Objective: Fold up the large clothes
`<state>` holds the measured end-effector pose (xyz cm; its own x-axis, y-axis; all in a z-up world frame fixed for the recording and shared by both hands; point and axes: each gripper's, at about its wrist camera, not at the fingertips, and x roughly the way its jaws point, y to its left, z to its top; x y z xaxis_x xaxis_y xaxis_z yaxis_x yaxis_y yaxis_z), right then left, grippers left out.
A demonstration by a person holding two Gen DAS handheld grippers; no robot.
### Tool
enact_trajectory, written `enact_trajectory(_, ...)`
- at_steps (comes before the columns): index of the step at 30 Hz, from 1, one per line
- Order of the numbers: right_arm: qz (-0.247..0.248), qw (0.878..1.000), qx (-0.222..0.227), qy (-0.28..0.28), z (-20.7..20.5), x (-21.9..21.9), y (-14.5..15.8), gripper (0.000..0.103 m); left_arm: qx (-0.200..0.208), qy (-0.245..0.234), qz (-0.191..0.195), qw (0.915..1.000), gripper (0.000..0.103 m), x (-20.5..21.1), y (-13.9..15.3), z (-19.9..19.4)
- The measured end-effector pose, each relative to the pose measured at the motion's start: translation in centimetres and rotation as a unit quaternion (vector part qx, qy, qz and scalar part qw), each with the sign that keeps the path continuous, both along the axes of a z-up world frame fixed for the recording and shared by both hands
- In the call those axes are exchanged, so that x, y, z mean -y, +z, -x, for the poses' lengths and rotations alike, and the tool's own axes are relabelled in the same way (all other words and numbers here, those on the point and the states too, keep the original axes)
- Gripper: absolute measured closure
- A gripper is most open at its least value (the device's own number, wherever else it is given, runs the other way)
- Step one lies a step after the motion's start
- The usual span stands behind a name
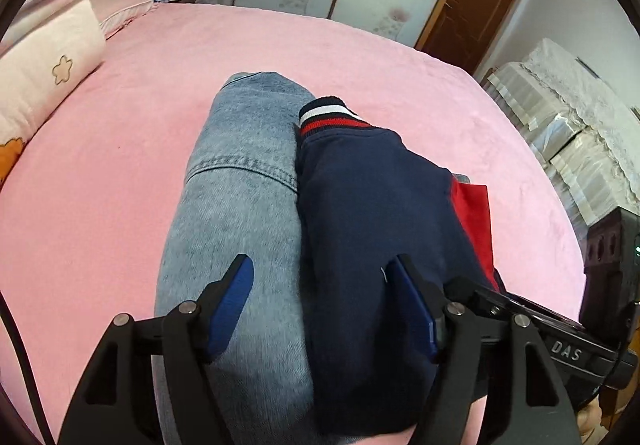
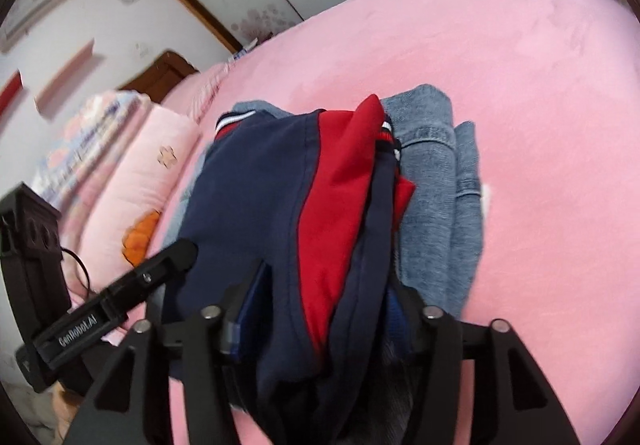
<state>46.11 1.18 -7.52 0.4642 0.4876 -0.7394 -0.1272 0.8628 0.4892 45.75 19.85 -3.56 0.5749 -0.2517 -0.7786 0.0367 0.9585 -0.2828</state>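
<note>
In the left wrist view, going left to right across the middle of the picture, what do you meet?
Pink cushion with flower outline → bare pink bedspread → folded denim jeans → navy jacket with striped cuff → red jacket panel → lace-covered stacked boxes.

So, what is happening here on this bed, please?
A person with a gripper in each hand is handling a stack of folded clothes on the pink bed. The left gripper has its fingers spread around the folded jeans and the navy and red jacket. The right gripper grips the same bundle from its other side, with the jacket between its fingers. The folding looks done; whether the stack is lifted I cannot tell.
</note>
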Motion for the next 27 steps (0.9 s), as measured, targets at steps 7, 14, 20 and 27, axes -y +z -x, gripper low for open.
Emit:
enact_trajectory(7, 0.023, 1.000, 0.011, 0.003, 3.4, 1.5, 2.7, 0.046, 0.000, 0.015, -0.002, 0.9999, 0.033, 0.3, 1.5, 5.2)
enact_trajectory(14, 0.043, 0.999, 0.020, 0.013, 9.6, 2.8, 5.2, 0.046, 0.002, -0.005, -0.033, 0.9994, 0.030, 2.9, 4.2, 12.1)
enact_trajectory(20, 0.063, 0.997, 0.037, 0.009, 14.8, 3.8, 8.2, 0.046, 0.001, -0.011, -0.035, 0.9993, 0.026, 5.0, 7.1, 18.7)
enact_trajectory(27, 0.090, 0.994, 0.065, -0.007, 20.1, 5.5, 12.0, 0.046, -0.001, -0.006, -0.076, 0.9971, 0.020, 6.7, 9.9, 24.5)
